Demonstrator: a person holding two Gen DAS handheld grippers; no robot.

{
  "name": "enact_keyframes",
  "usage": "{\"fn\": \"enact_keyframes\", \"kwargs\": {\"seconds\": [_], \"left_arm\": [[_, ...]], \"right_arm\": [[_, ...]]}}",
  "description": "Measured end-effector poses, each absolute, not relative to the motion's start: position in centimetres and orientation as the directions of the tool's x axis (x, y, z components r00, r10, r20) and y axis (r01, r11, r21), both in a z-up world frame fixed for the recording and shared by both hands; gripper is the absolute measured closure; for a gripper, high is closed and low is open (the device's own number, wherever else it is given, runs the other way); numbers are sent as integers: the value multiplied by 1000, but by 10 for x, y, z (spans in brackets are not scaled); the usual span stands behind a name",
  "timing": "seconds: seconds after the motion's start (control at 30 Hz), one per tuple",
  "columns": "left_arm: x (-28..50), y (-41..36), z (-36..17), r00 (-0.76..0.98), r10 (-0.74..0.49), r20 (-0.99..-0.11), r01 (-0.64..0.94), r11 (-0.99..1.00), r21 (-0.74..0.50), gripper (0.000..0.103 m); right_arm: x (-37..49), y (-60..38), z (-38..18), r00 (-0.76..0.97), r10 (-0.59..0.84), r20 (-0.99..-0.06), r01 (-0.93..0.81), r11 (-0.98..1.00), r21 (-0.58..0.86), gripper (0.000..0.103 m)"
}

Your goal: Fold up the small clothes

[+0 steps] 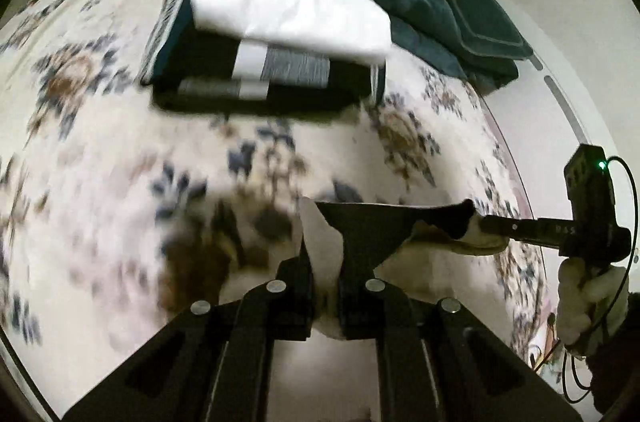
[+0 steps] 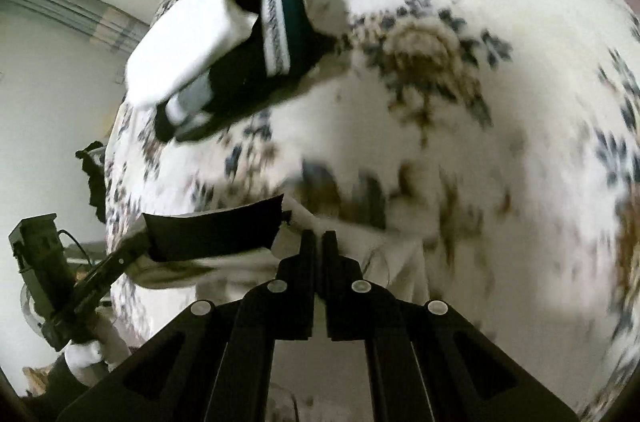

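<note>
A small cream garment with a black waistband (image 1: pixel 384 222) hangs stretched between my two grippers above the floral bed cover. My left gripper (image 1: pixel 325 262) is shut on one end of it. My right gripper (image 2: pixel 319 242) is shut on the other end; the black band (image 2: pixel 216 228) runs left from it to the left gripper (image 2: pixel 132 250). The right gripper also shows in the left wrist view (image 1: pixel 486 222), pinching the band's right end. A stack of folded clothes (image 1: pixel 264 62), white on top of black and grey, lies farther back on the bed.
A heap of dark green clothes (image 1: pixel 432 6) lies behind the folded stack near the bed's far edge. The floral bed cover (image 1: pixel 100 162) spreads to the left. A wall and curtain stand beyond. The folded stack also shows in the right wrist view (image 2: pixel 208 50).
</note>
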State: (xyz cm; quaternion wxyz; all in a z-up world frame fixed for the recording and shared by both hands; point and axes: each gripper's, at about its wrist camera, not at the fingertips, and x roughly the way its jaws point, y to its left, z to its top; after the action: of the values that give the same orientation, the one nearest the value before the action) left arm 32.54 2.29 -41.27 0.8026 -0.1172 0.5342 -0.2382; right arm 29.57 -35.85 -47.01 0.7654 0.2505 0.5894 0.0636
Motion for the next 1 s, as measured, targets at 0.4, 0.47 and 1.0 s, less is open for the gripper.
{"fn": "enact_keyframes", "kwargs": {"seconds": [0.4,0.47,1.0], "left_arm": [[208,70,-479,61,-548,-834,50,837,-546,62],[201,82,-476,64,-550,-833,25,835,-549,47],[333,47,-521,163,-485,-859,-49,866,-498,95]], "right_arm": [[150,-340,-561,-61,431,-900,275,874,400,96],[141,-349,-568,-114,422,-899,295,879,375,92],[219,-411,-580,232,495,-838,528,659,536,73]]}}
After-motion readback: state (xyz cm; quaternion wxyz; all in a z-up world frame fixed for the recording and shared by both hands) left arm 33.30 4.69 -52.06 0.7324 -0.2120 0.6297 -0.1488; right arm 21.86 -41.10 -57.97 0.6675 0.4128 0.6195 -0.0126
